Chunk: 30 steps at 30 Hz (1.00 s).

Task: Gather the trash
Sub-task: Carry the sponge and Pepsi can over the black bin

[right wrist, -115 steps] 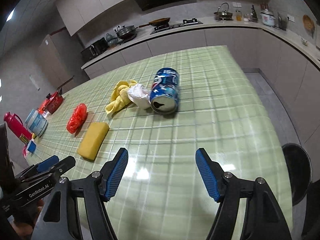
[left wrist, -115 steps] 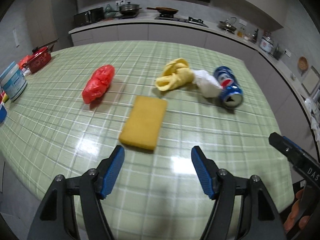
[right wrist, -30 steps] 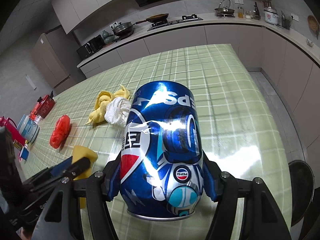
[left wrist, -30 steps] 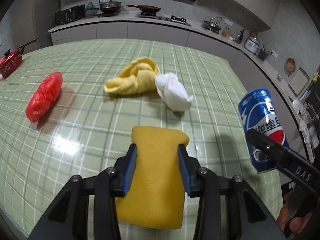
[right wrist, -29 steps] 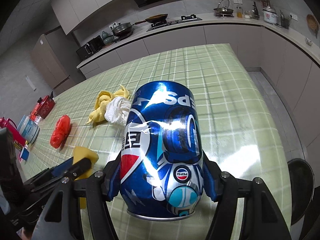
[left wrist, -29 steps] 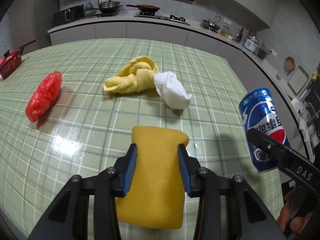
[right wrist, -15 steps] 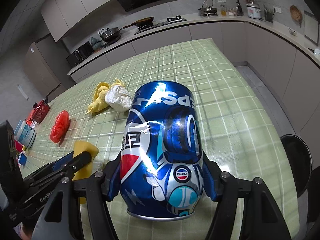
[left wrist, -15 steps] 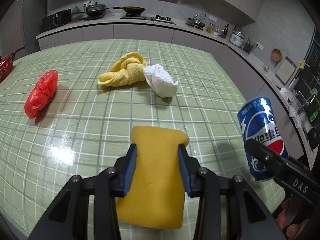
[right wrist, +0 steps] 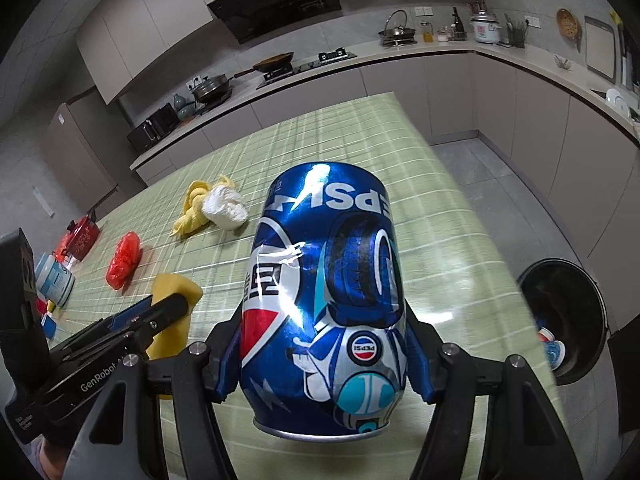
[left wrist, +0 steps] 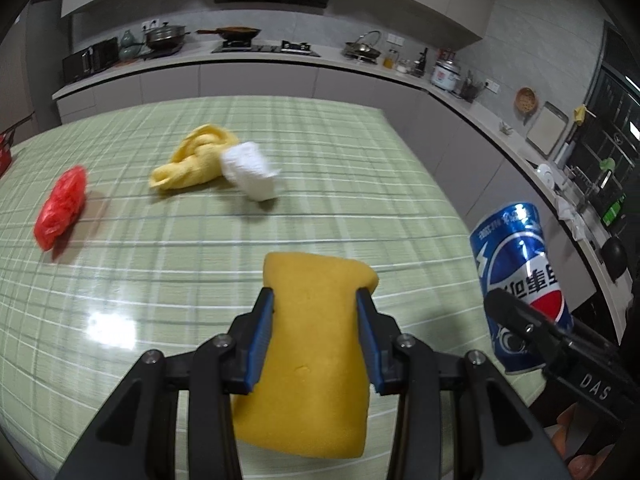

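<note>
A: What does my left wrist camera give you?

B: I see my left gripper (left wrist: 315, 332) closed on the yellow sponge (left wrist: 316, 356), blue pads pressed into its two sides, the sponge lifted clear above the near edge of the green checked table (left wrist: 320, 184). Mid-table lie a yellow cloth (left wrist: 192, 164) and a white wad (left wrist: 250, 170), touching each other. A red bag (left wrist: 62, 206) lies towards the left edge. At the right edge of the view the blue can (left wrist: 520, 280) hangs in the other claw, out past the table's right edge

A: And my right wrist camera?

B: My right gripper (right wrist: 324, 354) is clamped on the can (right wrist: 324, 300), jaws fairly wide, a pad on each side of the can, its open end towards the lens. It is held over the table's near right corner. On the floor beyond the right edge stands a black bin (right wrist: 564, 320), something red and blue inside. Left of the can, the left gripper (right wrist: 152, 316) carries the sponge (right wrist: 176, 292)
</note>
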Each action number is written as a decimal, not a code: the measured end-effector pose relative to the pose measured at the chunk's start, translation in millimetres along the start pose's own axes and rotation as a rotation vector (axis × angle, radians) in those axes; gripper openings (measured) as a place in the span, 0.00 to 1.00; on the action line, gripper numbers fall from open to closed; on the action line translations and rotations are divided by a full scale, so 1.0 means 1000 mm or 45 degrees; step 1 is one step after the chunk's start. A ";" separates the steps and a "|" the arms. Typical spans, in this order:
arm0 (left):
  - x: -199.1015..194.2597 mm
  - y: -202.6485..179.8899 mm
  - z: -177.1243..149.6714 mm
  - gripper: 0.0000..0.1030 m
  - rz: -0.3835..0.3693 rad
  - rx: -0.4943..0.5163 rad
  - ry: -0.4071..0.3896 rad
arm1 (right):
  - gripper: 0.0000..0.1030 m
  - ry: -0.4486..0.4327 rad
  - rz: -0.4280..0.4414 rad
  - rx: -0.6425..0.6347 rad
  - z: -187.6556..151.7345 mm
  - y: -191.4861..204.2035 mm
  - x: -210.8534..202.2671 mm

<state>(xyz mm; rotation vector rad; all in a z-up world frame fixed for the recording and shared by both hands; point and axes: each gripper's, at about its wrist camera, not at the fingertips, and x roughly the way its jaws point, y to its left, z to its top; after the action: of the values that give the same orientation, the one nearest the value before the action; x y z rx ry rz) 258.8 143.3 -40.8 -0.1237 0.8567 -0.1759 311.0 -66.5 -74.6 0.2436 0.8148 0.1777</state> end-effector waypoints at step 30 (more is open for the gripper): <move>0.149 -0.335 -0.057 0.42 -0.053 0.065 0.227 | 0.66 0.178 -0.079 0.139 -0.006 -0.394 -0.021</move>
<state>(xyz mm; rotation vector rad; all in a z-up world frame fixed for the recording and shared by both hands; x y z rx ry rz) 275.9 -216.6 -128.4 -0.0790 1.0269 -0.2505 317.5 -448.2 -174.8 0.3113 0.9710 0.0929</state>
